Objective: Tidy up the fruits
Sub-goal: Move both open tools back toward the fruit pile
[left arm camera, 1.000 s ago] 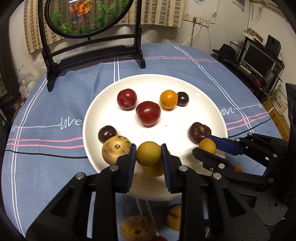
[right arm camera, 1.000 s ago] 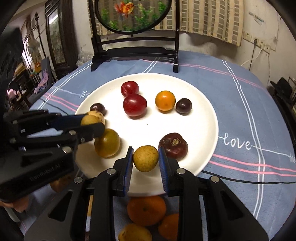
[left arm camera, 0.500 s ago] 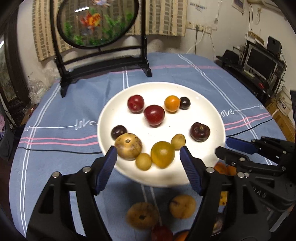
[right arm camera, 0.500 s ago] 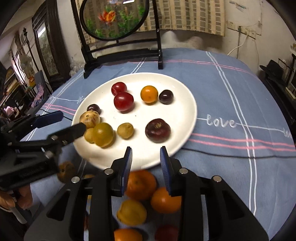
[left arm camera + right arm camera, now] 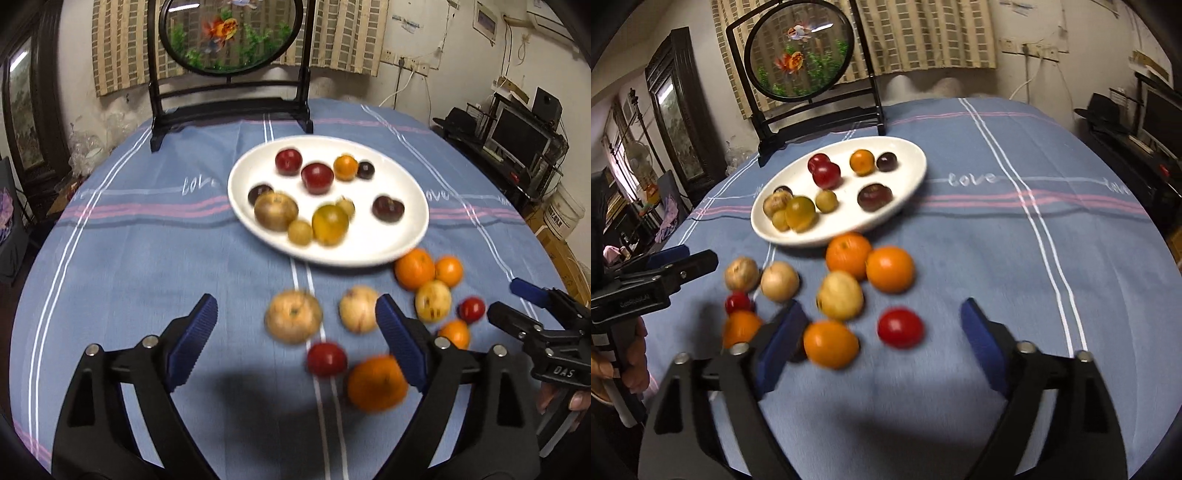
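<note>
Fruits, small and round in red, orange, tan and dark purple, lie in two groups: ten on the white round ceramic plate [image 5: 417, 206] and the rest loose on the blue striped tablecloth [image 5: 147, 258] just in front of it.

A second ago each gripper pinched a small yellow-green fruit over the plate. Both of these now rest there, one [image 5: 300, 232] beside the larger amber-green fruit [image 5: 330, 224], the other [image 5: 346, 206] just behind it. The left gripper [image 5: 295, 325] has just been opening and its jaws are spread with nothing between the pads. The right gripper [image 5: 882, 325] has likewise just been opening and is empty too. Both have drawn back from the plate and hang over the loose pile. So two pieces are delivered, and I judge the next pick is about to begin.

From left to right ahead of the left gripper lie a tan russet fruit [image 5: 293, 315], a pale tan one [image 5: 357, 308], a red one [image 5: 327, 359] and a large orange [image 5: 376, 382]. The cluster is tight, with fruits touching, so pads may nudge neighbours and set them rolling. The dark wooden stand with a goldfish panel [image 5: 229, 107] sits behind the plate, well apart.
</note>
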{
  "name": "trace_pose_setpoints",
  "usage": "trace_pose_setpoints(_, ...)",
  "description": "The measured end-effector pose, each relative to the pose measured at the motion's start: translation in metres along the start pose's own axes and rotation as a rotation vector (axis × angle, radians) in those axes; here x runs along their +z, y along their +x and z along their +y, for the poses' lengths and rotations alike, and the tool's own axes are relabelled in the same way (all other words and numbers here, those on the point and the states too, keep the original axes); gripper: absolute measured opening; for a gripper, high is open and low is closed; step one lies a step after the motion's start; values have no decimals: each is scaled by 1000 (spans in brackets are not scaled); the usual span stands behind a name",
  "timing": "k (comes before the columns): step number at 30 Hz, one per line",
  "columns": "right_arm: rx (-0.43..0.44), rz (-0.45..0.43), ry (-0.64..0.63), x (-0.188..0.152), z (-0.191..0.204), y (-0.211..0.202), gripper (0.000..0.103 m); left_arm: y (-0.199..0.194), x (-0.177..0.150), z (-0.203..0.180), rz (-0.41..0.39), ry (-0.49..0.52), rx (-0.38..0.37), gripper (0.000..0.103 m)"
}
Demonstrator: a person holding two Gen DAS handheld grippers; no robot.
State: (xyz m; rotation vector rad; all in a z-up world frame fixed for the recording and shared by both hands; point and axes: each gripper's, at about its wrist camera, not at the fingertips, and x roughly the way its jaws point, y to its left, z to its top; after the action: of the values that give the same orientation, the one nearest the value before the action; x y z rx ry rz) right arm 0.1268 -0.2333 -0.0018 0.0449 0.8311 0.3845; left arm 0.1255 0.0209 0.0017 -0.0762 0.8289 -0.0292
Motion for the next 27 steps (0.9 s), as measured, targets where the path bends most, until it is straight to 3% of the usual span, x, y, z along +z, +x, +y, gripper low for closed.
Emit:
trace_pose_setpoints(13, 17, 41, -67, -41, 15, -11, 93, -15, -55, -9, 59, 14, -43, 91)
trace_pose_setpoints(27, 42, 54, -51, -46, 13, -5, 93, -5, -62, -18, 96, 32, -48, 91)
